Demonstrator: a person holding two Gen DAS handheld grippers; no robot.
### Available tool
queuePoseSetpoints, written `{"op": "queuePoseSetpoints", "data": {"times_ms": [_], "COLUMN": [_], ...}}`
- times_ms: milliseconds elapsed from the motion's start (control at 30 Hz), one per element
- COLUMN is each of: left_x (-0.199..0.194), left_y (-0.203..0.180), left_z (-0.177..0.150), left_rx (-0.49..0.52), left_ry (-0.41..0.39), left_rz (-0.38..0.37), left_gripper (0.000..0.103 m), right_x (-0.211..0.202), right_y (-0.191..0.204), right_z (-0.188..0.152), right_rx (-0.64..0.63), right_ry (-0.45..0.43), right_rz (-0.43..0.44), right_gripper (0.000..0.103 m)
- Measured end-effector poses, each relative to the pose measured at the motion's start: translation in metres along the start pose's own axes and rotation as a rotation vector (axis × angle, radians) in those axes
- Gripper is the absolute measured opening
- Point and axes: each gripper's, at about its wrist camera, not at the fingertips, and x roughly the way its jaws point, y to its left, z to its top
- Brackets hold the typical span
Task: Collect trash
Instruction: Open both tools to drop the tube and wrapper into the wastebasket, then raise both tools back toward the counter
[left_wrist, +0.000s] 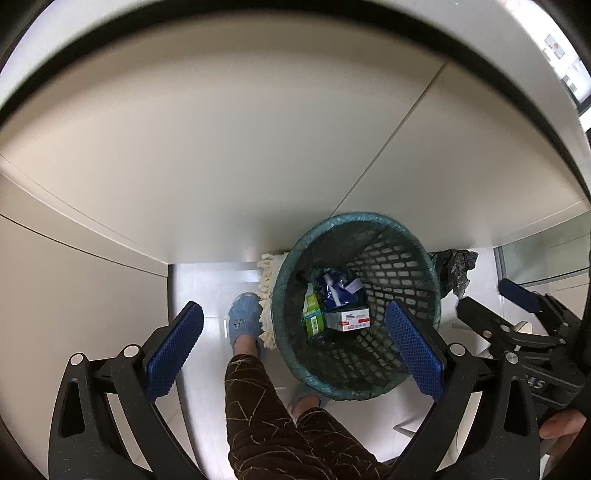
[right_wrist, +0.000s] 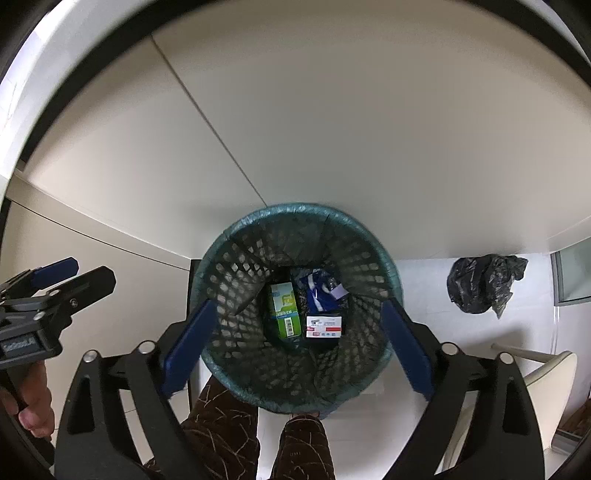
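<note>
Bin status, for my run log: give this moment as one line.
bin: upright on floor | inside: green box, white box, blue wrapper | left gripper: open, empty | right gripper: open, empty

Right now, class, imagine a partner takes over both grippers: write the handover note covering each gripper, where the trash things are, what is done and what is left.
Left gripper: open, empty, pointing down beside the bin.
Right gripper: open, empty, above the bin's mouth.
Green mesh bin: on the floor by the wall, bag-lined.
Done: green carton, white-and-red box and blue wrapper lie inside.
Left: crumpled black bag lies on the floor beside the bin; probably next.
</note>
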Motion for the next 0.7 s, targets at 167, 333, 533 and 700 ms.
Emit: {"op": "queuePoseSetpoints", "data": {"times_ms": [167,333,533,700], "left_x": [-0.039,-0.080,-0.116,-0.142], "left_y": [-0.007,-0.014,-0.017,-0.024], "left_z": [0.005,0.013,0.030,0.053], "left_rx": [-0.003,-0.001,-0.011,-0.002], "left_ry": [-0.049,-0.102,-0.148,-0.195], "left_rz": [0.009,0.016,0.022,0.028], "left_gripper": [0.097,0.097,0.097,0.097], "right_x": [-0.044,-0.091,-0.136,-0.160], "right_y": [-0.005,-0.011,-0.011,-0.006], "right_z": [0.009,0.024,0.045,0.060], "right_rx": [-0.018,-0.026,-0.040,-0.048], "right_ry": [-0.034,-0.081,-0.127,-0.163], "right_rz": [-0.021,-0.042,-0.036,-0.040], "right_gripper": [0.095,0.095,0.095,0.095]}}
